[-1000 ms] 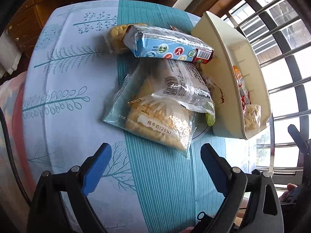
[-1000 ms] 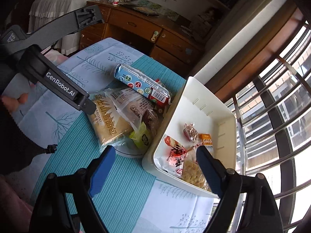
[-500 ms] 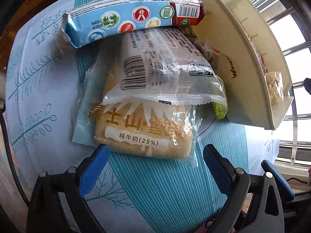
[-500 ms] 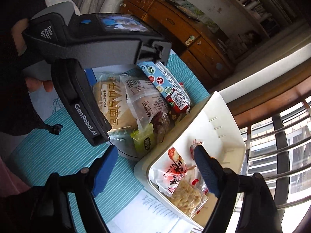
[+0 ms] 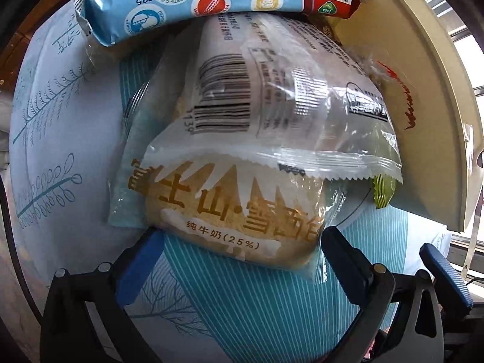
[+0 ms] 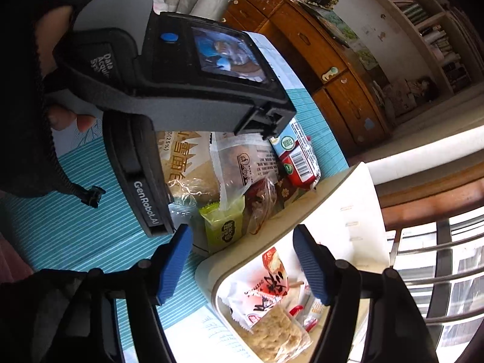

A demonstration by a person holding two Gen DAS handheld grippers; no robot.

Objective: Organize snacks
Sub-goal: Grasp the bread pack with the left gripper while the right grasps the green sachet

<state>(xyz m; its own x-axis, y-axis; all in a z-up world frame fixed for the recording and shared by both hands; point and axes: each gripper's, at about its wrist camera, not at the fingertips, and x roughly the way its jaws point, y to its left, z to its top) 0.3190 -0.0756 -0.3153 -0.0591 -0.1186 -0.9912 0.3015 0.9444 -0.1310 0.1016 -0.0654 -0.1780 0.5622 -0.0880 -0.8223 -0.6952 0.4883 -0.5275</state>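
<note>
A pile of snacks lies on the table beside a cream bin (image 5: 429, 96). My left gripper (image 5: 239, 236) is open, its blue fingers either side of the near end of a clear-wrapped bread pack (image 5: 230, 211) with gold lettering. A clear barcode packet (image 5: 272, 99) lies on top of it, and a blue biscuit pack (image 5: 193, 3) lies behind. My right gripper (image 6: 242, 242) is open and empty, over the near rim of the bin (image 6: 341, 193), which holds several snack packets (image 6: 263, 290). A small green packet (image 6: 225, 227) lies beside the bin.
The table has a pale blue and teal striped cloth (image 5: 242, 311). A wooden dresser (image 6: 317, 57) stands behind the table, and a barred window (image 6: 438, 272) is to the right. The left gripper's body (image 6: 169, 72) fills the upper left of the right wrist view.
My left gripper has moved forward to the pile until its fingers flank the bread pack. My right gripper has moved in over the bin's near rim.
</note>
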